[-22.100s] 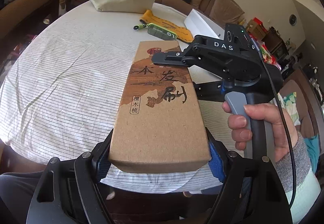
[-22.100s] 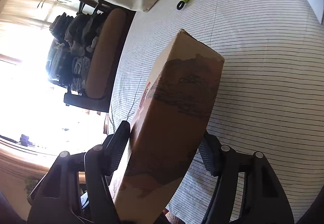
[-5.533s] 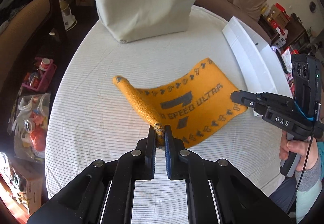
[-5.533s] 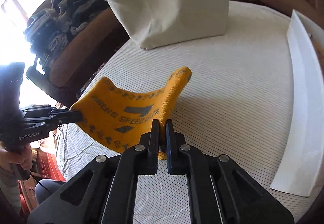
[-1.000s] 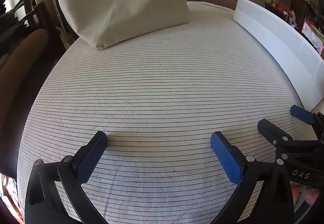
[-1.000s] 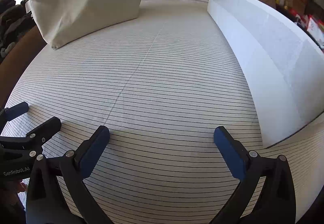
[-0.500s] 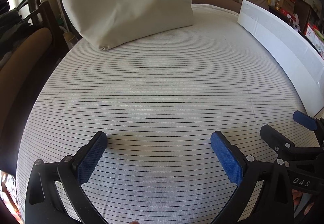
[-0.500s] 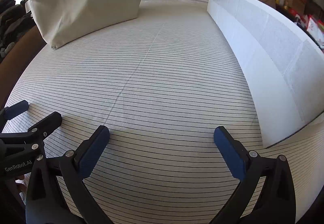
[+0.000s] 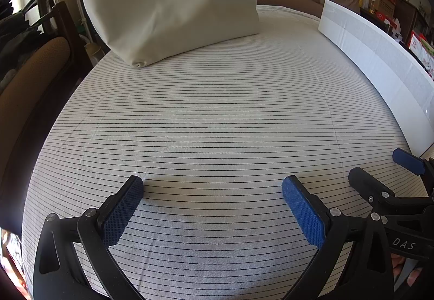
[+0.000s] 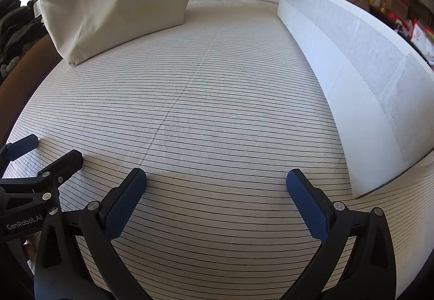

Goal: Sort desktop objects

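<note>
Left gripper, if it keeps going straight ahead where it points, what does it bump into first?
Probably the beige JWYP bag at the far side. The left gripper is open, with only striped tablecloth before it, though depth is hard to judge.

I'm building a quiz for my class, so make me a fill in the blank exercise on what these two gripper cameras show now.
1. Both the left gripper and the right gripper are ____.
2. The bag is printed with the letters ____.
3. The tablecloth has thin dark ____.
4. The colour of the long box is ____.

Missing words: open; JWYP; stripes; white
</note>
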